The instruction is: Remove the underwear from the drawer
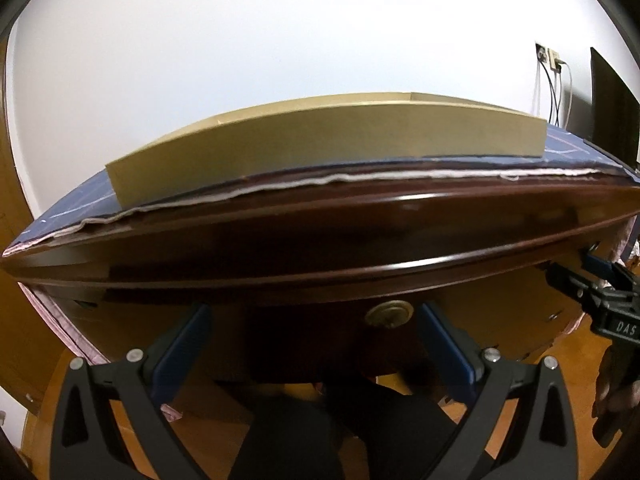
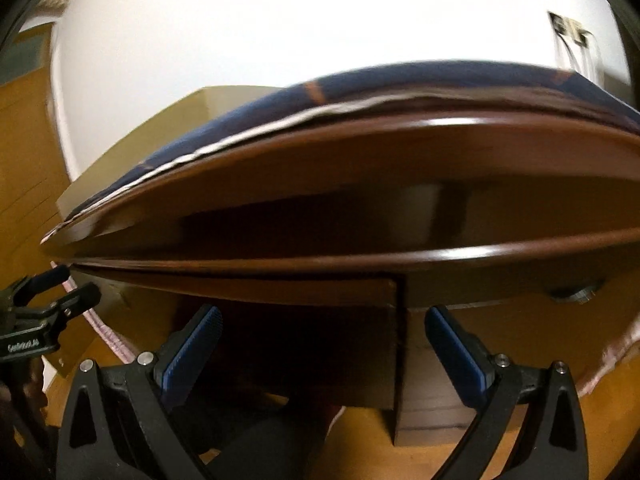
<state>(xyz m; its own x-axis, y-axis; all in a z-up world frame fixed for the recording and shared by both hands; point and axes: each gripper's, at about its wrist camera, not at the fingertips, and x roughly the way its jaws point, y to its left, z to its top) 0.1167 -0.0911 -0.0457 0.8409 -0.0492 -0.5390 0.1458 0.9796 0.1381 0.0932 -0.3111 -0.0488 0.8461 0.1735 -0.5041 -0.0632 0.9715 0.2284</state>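
The dark wooden desk (image 1: 320, 240) fills both views, seen from just below its front edge. Under that edge the drawer front (image 1: 320, 320) carries a round brass fitting (image 1: 386, 314). My left gripper (image 1: 318, 344) is open, its blue pads to either side of the fitting and a little short of it. My right gripper (image 2: 326, 344) is also open, facing a dark panel (image 2: 320, 340) under the desk edge; a metal knob (image 2: 576, 294) sits further right. Each gripper appears at the edge of the other's view: the right gripper (image 1: 592, 280), the left gripper (image 2: 52, 292). No underwear is visible.
A shallow cardboard tray (image 1: 320, 140) stands on a dark blue mat (image 1: 80, 208) covering the desk top. A white wall is behind, with sockets and cables (image 1: 552, 76) and a black screen (image 1: 612, 104) at the right. Wooden floor (image 1: 140, 420) lies below.
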